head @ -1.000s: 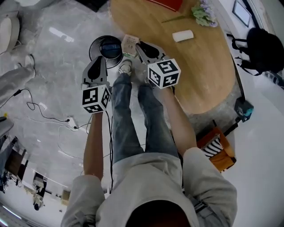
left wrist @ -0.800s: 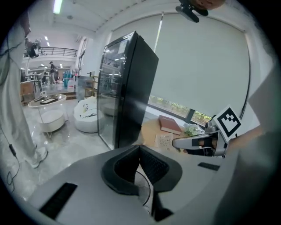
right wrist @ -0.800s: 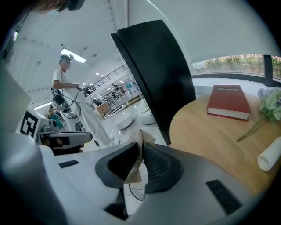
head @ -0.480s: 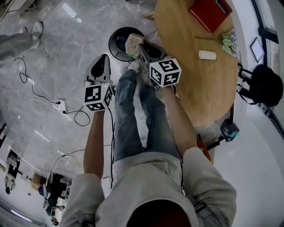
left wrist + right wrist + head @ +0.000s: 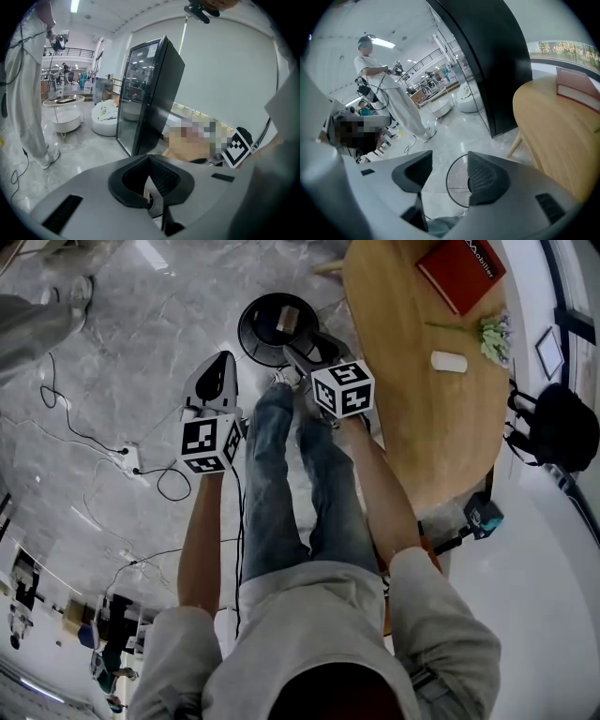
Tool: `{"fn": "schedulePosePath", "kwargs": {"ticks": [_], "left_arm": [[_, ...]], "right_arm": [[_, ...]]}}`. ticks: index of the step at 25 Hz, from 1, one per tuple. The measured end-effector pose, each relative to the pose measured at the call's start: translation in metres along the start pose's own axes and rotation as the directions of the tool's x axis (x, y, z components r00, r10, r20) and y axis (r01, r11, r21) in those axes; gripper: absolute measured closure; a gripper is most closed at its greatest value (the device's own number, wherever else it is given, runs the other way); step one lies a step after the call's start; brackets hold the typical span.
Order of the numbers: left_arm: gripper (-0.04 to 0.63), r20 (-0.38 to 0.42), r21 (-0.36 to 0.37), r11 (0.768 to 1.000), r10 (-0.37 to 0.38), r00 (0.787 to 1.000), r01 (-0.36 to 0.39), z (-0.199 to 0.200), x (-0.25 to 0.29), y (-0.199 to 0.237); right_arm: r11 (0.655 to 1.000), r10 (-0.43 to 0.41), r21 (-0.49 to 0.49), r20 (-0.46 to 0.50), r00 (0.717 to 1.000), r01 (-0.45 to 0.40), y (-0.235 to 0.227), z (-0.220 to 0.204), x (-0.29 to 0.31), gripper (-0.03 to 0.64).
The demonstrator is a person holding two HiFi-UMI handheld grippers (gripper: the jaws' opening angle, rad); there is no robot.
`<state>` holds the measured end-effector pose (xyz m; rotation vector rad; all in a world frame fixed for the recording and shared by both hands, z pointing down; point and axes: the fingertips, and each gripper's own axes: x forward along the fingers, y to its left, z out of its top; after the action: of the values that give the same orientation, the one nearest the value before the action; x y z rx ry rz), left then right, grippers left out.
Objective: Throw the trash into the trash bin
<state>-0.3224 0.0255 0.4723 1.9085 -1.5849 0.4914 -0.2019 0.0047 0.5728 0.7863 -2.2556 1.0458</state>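
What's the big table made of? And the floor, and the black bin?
Table: looks like wood, light tan with streaky grain and a smooth, matte top. Floor: probably polished stone or marble-look tile, grey with pale veins and shiny light glints. Bin: maybe black metal mesh; a fine grid shows on its wall.

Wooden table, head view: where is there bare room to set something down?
The near half of the wooden table is bare, from the small white object down to the rim nearest the person. The far end is crowded: red book, flowers and that white object sit there.
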Motion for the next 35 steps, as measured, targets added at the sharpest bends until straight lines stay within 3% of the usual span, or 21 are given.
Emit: {"fn": "schedulePosePath", "kwargs": {"ticks": [5, 10, 18, 26, 35], "left_arm": [[0.578, -0.005, 0.011, 1.0, -0.016, 1.0, 0.016, 0.004, 0.006, -0.009], [0.578, -0.01, 0.042, 0.998, -0.051, 0.999, 0.051, 0.009, 0.013, -0.025], [0.578, -0.043, 0.115, 0.982, -0.147, 0.988, 0.151, 0.017, 0.033, -0.078], [0.578, -0.098, 0.202, 0.936, -0.273, 0.957, 0.288, 0.022, 0.062, -0.156], [0.578, -0.169, 0.287, 0.862, -0.383, 0.908, 0.417, 0.024, 0.088, -0.238]], "right_arm": [[1.0, -0.014, -0.002, 0.025, 1.0, 0.014, -0.004, 0.008, -0.007, 0.403], [0.998, -0.055, -0.001, 0.082, 0.995, 0.055, -0.012, 0.019, -0.026, 0.566], [0.993, -0.11, 0.066, 0.168, 0.98, 0.1, -0.042, 0.023, -0.074, 0.588], [0.952, -0.266, 0.212, 0.225, 0.937, 0.219, -0.107, 0.003, -0.143, 0.588], [0.856, -0.451, 0.393, 0.25, 0.857, 0.336, -0.179, -0.033, -0.221, 0.588]]}}
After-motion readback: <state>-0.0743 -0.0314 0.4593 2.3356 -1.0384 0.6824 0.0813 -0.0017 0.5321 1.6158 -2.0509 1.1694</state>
